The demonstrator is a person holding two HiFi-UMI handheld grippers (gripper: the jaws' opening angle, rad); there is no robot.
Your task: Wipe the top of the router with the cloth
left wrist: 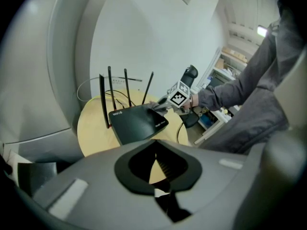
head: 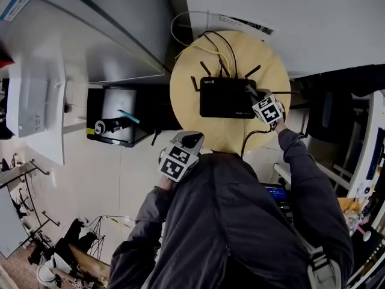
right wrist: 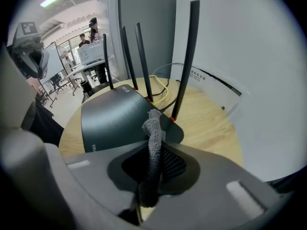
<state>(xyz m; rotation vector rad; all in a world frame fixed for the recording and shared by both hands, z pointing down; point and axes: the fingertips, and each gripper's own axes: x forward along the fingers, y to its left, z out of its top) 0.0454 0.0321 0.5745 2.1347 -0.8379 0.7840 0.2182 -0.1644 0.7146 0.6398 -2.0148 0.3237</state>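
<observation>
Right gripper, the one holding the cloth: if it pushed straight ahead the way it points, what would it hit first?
Probably the router: the cloth clamped in the right gripper leads, its tip over the black top's near corner. An antenna stands just beyond.

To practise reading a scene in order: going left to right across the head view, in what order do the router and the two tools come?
left tool → router → right tool

Flat black rectangular plastic router (head: 227, 97) with four upright antennas (right wrist: 186, 56), lying level on round pale wooden bench (head: 186, 101). Grey knitted cloth (right wrist: 154, 138), bunched into a strip, clamped in right gripper (right wrist: 151, 174), tip over router's top corner.
</observation>
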